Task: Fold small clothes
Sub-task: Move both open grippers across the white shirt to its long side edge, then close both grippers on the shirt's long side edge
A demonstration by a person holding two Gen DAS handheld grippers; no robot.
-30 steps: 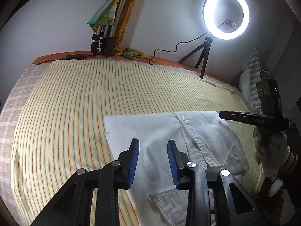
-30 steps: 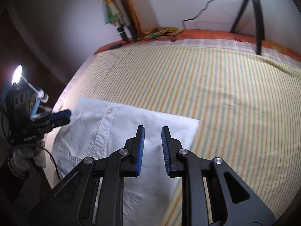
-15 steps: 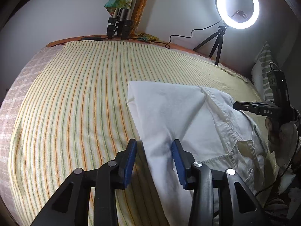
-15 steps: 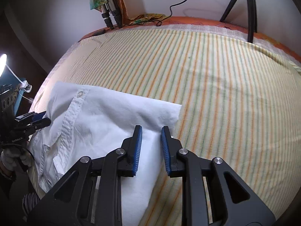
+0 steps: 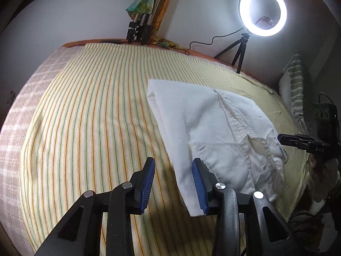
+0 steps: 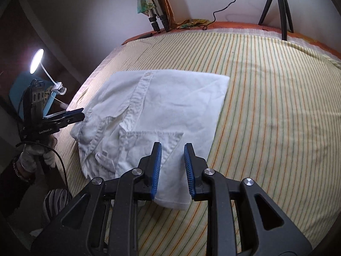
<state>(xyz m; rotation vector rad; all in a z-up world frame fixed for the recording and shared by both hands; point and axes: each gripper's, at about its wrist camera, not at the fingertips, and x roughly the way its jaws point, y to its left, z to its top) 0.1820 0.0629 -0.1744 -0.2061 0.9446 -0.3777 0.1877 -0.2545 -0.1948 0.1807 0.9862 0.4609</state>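
On my left wrist camera, the striped bedsheet (image 5: 85, 117) fills the left and middle, yellow with orange and green lines. My left gripper (image 5: 173, 184) hangs low over it, jaws wide with nothing between the blue pads (image 5: 147, 183); the right pad sits just at the near-left edge of the white shirt (image 5: 213, 128). The shirt lies folded on the bed, right of centre, button placket running down its middle and the collar bunched at the right. Far right, I see my right gripper (image 5: 281, 139) from the side with its tips close to that collar; from this view I cannot tell whether they touch cloth. On the far edge of the bed stands a lit ring light (image 5: 262, 13) on a small tripod, and a striped pillow (image 5: 296, 89) leans at the right.

Over to the right wrist camera: at the left a small desk lamp (image 6: 36, 60) glows, and the left gripper (image 6: 82, 115) shows there beside the collar end of the shirt (image 6: 170, 98). In the middle, my right gripper (image 6: 171, 167) is over the near hem, jaws parted moderately and holding nothing, white fabric visible in the gap beneath. To the right, bare sheet (image 6: 277, 106) runs to the far tripod legs (image 6: 277, 8).
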